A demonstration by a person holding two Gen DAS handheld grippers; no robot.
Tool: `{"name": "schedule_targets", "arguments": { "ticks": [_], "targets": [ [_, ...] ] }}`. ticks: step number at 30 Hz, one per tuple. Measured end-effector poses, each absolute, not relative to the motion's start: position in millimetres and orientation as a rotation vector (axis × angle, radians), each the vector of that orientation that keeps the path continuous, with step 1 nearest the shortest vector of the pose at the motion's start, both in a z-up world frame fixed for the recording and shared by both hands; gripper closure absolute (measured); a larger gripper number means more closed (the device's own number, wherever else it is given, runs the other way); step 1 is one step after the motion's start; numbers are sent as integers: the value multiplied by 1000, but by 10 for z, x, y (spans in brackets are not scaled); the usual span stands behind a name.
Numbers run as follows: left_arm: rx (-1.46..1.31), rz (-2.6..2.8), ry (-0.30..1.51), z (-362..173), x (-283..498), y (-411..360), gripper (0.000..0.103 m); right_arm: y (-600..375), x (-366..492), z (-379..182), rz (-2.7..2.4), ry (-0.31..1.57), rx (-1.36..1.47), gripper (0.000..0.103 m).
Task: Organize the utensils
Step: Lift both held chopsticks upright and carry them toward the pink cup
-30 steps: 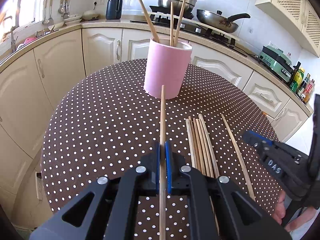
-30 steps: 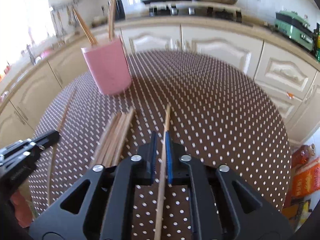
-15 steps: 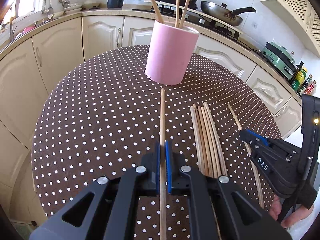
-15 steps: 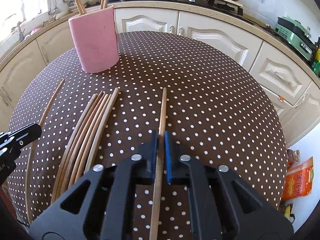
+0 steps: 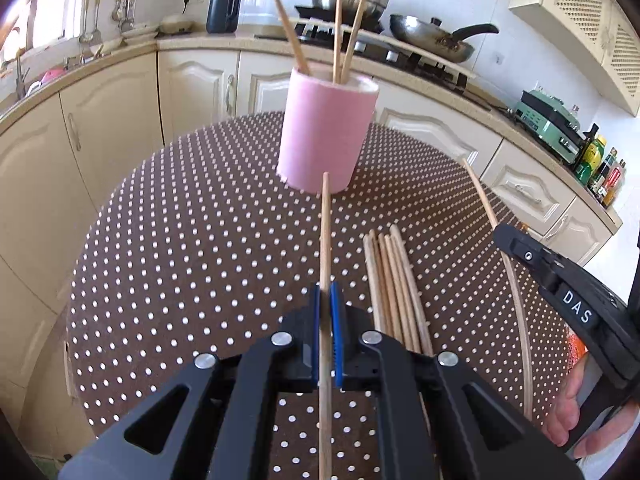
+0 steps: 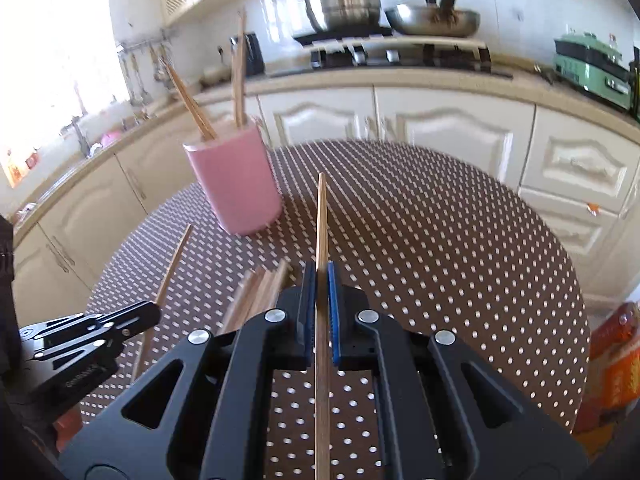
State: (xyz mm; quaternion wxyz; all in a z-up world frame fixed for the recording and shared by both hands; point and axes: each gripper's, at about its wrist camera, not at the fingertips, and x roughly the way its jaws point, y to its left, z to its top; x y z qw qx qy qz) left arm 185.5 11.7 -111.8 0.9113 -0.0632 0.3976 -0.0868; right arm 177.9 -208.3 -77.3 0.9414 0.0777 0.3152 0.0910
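Because each slender wooden chopstick must drop tip-first into the pink cylindrical holder (image 5: pixel 326 136) on the polka-dotted brown counter (image 5: pixel 192 256), left tongs (image 5: pixel 328 312) and right tongs (image 6: pixel 318 292) each clench one lengthwise, pointed toward it, above the loose bundle (image 5: pixel 394 280).

A pink cylindrical holder (image 5: pixel 327 133) stood upright toward the far side of the round, brown, white-dotted counter (image 5: pixel 192 264). Three wooden chopsticks (image 5: pixel 337 38) leaned out of its open top, splayed apart. A bundle of loose chopsticks (image 5: pixel 394 284) lay flat and side by side on the counter, nearer than the holder, their ends roughly aligned. One chopstick (image 5: pixel 325 248) was pinched in the left tool (image 5: pixel 328 322), lifted and pointing toward the holder. Another chopstick (image 6: pixel 321 240) was clamped in the right tool (image 6: pixel 319 300), raised off the counter, its tip aimed just right of the holder.
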Motion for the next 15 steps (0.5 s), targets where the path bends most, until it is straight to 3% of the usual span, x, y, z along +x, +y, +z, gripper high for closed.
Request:
{"name": "schedule_targets", "arguments": {
  "ticks": [15],
  "targets": [
    [-112, -189, 686, -669, 1696, 80, 97, -2311, 1632, -365, 147, 473, 238, 96]
  ]
}}
